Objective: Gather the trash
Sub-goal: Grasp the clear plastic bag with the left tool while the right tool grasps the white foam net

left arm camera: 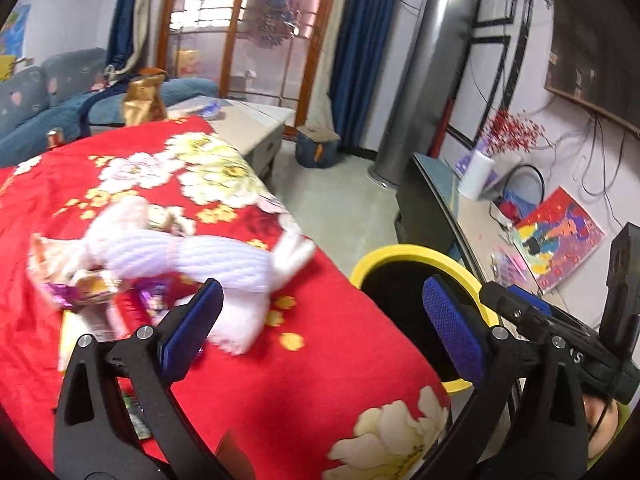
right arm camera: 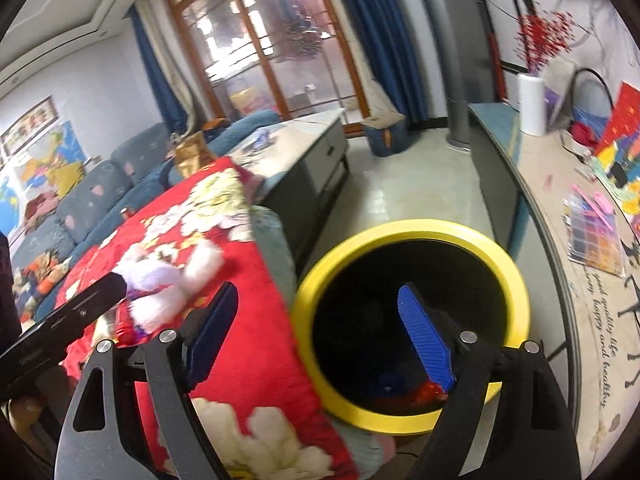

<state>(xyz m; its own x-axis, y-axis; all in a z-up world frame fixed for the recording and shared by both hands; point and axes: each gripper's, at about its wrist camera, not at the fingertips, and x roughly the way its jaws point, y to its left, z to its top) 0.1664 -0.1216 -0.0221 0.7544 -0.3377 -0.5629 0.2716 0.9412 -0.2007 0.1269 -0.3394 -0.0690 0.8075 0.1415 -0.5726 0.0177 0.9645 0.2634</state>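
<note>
A yellow-rimmed black bin (right arm camera: 516,280) stands on the floor beside a bed with a red floral blanket (left arm camera: 280,380). Red and blue scraps (right arm camera: 424,392) lie at the bin's bottom. On the blanket lies a white knitted plush item (left arm camera: 180,256), with purple and gold wrappers (left arm camera: 88,288) beside and partly under it. My left gripper (left arm camera: 322,292) is open and empty above the blanket's edge, between the plush item and the bin (left arm camera: 404,250). My right gripper (right arm camera: 318,292) is open and empty over the bin's left rim.
A grey coffee table (right arm camera: 320,148) and a blue sofa (left arm camera: 36,108) stand beyond the bed. A long cabinet (right arm camera: 560,216) with a white roll (right arm camera: 532,104), papers and cables runs along the right wall. A grey tower unit (left arm camera: 420,80) and a blue box (left arm camera: 318,148) stand on the floor.
</note>
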